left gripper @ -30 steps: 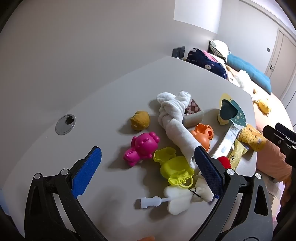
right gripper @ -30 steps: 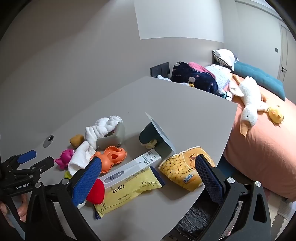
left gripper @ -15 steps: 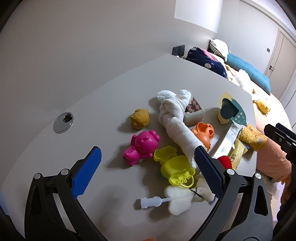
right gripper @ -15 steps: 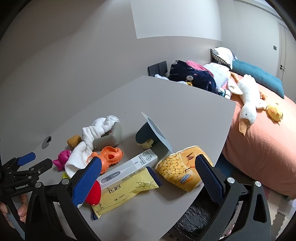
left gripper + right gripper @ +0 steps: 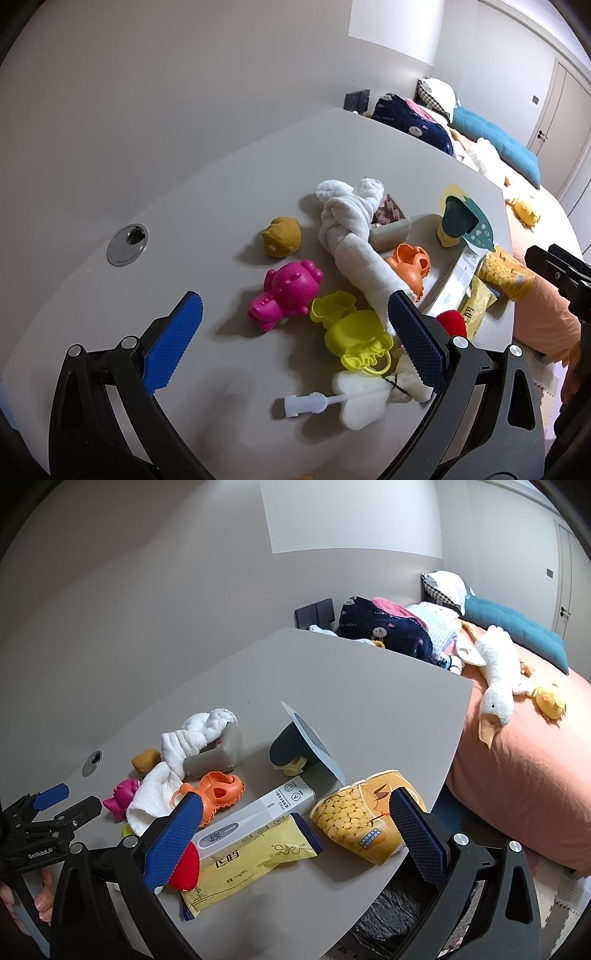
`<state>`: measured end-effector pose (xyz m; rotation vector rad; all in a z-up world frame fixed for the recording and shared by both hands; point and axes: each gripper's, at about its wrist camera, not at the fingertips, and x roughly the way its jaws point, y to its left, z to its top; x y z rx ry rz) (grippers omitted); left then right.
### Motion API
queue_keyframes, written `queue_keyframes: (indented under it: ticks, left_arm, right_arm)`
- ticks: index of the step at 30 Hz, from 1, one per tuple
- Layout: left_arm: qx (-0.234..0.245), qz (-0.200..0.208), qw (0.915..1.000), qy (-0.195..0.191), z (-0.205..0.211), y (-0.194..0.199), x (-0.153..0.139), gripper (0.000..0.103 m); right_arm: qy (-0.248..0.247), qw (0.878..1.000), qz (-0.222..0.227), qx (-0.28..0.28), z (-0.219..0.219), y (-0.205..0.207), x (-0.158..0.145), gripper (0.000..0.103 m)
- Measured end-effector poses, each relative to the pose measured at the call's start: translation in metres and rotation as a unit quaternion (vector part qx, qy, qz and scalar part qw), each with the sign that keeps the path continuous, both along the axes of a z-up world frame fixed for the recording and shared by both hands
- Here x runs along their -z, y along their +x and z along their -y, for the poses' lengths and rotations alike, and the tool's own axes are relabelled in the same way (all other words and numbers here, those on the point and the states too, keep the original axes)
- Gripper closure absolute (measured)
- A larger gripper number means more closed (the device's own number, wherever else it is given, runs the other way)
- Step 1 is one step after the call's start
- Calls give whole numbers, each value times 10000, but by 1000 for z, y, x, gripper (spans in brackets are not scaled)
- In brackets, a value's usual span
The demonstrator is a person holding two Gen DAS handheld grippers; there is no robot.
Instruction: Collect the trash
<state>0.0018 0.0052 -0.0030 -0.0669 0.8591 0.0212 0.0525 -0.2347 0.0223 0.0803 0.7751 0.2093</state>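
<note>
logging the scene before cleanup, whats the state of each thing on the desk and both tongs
left tongs: open, empty, above the toys
right tongs: open, empty, above the wrappers
corn cup: on its side at the desk edge
yellow packet: flat, partly under the box
thermometer box: lying flat
towel: twisted, knotted
pink toy: on its side
bin bag: below the desk edge, open

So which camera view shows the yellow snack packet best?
The right wrist view: the yellow snack packet lies nearly whole between the open fingers. The left wrist view shows only a small part of it, behind the right finger.
</note>
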Motion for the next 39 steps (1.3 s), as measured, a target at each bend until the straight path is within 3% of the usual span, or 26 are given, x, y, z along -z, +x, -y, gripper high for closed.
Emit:
queue_keyframes:
  ticks: [17, 39]
  left_arm:
    - [-56, -27, 9997, -234, -9, 0, 0, 6]
    - [-57, -155, 9998, -97, -12, 6, 8, 6]
  right_arm:
    - [12, 10000, -27, 2, -2, 3, 3, 3]
    - [-10, 9999, -101, 29, -2, 9, 11, 3]
